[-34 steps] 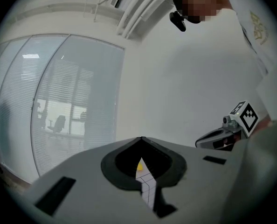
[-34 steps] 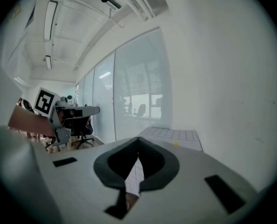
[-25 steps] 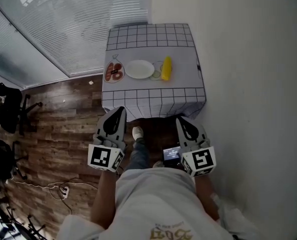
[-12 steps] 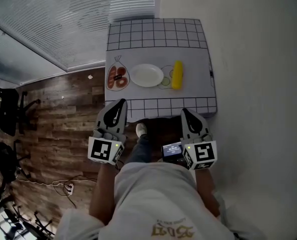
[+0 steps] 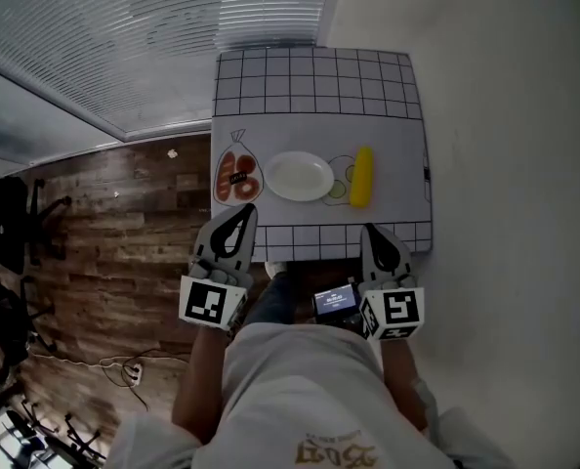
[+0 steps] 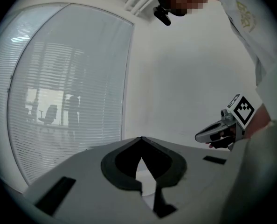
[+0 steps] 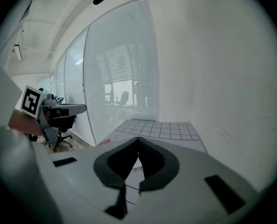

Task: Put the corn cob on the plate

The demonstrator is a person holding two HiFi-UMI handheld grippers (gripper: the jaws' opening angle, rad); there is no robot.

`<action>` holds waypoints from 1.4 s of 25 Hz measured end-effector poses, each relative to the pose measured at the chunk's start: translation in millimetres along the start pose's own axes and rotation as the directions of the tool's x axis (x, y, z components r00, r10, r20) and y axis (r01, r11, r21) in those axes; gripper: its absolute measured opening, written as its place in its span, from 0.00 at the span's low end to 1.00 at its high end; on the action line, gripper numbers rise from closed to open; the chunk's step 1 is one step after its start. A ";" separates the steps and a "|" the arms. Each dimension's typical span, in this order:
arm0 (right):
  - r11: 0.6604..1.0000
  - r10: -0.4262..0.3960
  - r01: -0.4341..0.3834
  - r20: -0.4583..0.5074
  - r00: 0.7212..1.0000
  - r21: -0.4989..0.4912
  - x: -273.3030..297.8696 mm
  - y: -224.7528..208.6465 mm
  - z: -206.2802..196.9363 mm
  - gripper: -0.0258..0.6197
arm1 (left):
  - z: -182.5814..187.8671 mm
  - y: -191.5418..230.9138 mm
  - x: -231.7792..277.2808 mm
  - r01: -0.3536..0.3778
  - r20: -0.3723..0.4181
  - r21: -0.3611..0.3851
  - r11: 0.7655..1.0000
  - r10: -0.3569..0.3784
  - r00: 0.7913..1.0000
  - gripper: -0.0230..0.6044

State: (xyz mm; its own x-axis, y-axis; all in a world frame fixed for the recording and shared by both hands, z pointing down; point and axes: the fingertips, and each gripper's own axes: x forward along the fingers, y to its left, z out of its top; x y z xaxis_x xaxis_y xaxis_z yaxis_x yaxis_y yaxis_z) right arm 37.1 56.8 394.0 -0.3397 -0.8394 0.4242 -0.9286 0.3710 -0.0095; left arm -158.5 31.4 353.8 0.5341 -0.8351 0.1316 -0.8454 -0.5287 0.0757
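- Head view caught the person's pale shirt at the bottom, with the left gripper point(image 5: 242, 213) and the right gripper point(image 5: 374, 233) held out in front, side by side and well apart.
- Both grippers were clenched and empty. In the left gripper view and the right gripper view the jaw tips met, with nothing between them.
- Over the previous second the person had walked up to the counter point(image 5: 314, 76). It had sat far up the picture, clear of the grippers, with a strip of wooden floor point(image 5: 134, 223) between. By this moment both grippers' tips lay over its near edge in the picture, and the whole layout had slid down the picture towards the grippers.
- On the counter nothing had shifted: a bag of red pieces point(image 5: 237, 177) lay at the left, the white plate point(image 5: 300, 176) in the middle and bare, and the corn cob point(image 5: 361, 176) just to the plate's right, lengthwise away from the person and not touching the plate.
- Beyond them, the far half of the checked cloth was bare, with window blinds point(image 5: 153, 37) behind.
- For the task this looked like the end of the approach, not the start of a grasp. The cob was untouched, and it lay on the right gripper's side. That gripper would probably have to open before it could close on the cob.
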 end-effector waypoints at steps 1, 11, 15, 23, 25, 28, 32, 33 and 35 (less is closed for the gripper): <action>1.000 -0.016 0.016 0.003 1.000 0.002 4.6 -3.0 2.1 0.05 | 0.8 4.7 3.0 0.001 0.006 0.001 1.000 -0.001 1.000 0.05; 0.990 -0.132 0.130 0.025 0.991 0.062 24.8 -25.1 14.8 0.05 | -9.2 22.4 28.5 0.034 -0.022 0.033 0.999 -0.034 0.999 0.05; 0.987 -0.148 0.147 0.004 0.989 0.065 25.7 -30.2 11.6 0.05 | -6.1 19.9 34.6 0.032 -0.009 0.033 0.999 -0.031 0.999 0.05; 0.981 -0.167 0.169 -0.032 0.985 0.093 34.5 -39.8 -0.9 0.05 | -8.1 15.4 42.7 0.030 -0.029 0.047 0.998 -0.029 0.999 0.05; 0.982 -0.164 0.167 -0.046 0.985 0.087 38.6 -42.4 -2.1 0.05 | -8.4 16.1 45.7 0.021 -0.033 0.039 0.999 -0.020 0.999 0.05; 0.982 -0.159 0.164 -0.060 0.985 0.091 43.4 -45.9 -5.3 0.05 | -11.8 13.9 50.1 0.026 -0.037 0.039 0.999 -0.025 0.999 0.05; 0.982 -0.159 0.166 -0.077 0.984 0.094 48.0 -48.5 -11.8 0.05 | -19.0 10.3 58.5 0.030 -0.056 0.034 0.999 -0.028 0.998 0.05; 0.981 -0.163 0.170 -0.080 0.983 0.098 47.4 -49.7 -14.1 0.05 | -19.4 8.8 60.7 0.031 -0.053 0.032 0.999 -0.030 0.998 0.05; 0.977 -0.169 0.178 -0.085 0.982 0.116 45.3 -52.0 -19.4 0.05 | -20.0 5.0 65.2 0.042 -0.050 0.037 0.998 -0.040 0.998 0.05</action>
State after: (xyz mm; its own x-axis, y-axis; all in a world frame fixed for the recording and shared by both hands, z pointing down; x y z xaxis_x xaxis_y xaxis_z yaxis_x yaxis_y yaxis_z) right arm 72.9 7.2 431.2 -0.1637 -0.8530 0.4955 -0.9852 0.1668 -0.0384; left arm -128.1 -22.7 382.6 0.5666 -0.8047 0.1773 -0.8214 -0.5685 0.0447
